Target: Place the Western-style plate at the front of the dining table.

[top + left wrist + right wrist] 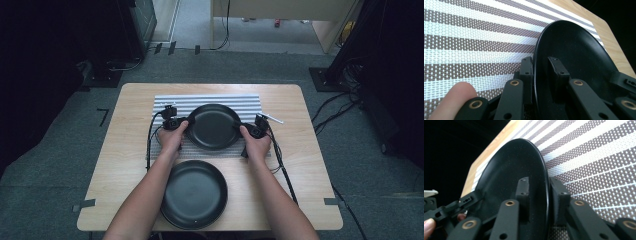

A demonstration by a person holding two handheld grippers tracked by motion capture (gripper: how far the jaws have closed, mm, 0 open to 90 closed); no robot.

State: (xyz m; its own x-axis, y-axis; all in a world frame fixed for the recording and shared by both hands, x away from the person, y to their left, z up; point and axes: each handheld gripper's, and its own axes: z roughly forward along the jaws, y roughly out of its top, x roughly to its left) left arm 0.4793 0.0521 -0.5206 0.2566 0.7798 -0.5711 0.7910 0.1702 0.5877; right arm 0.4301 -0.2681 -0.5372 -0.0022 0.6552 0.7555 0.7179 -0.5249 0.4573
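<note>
Left tool and right tool straddling opposite rims of black plate on striped mat, jaws slack, not clamping.

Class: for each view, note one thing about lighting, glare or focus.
High view: table lit, surroundings dark. Left gripper view: mat's white stripes glare; thumb soft. Right gripper view: plate shows a faint sheen, corner black.

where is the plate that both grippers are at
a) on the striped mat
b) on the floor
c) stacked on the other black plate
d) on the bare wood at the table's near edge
a: the far black plate lies on the striped mat, with the left gripper and right gripper at its opposite rims; the second plate sits apart on the wood.
</note>
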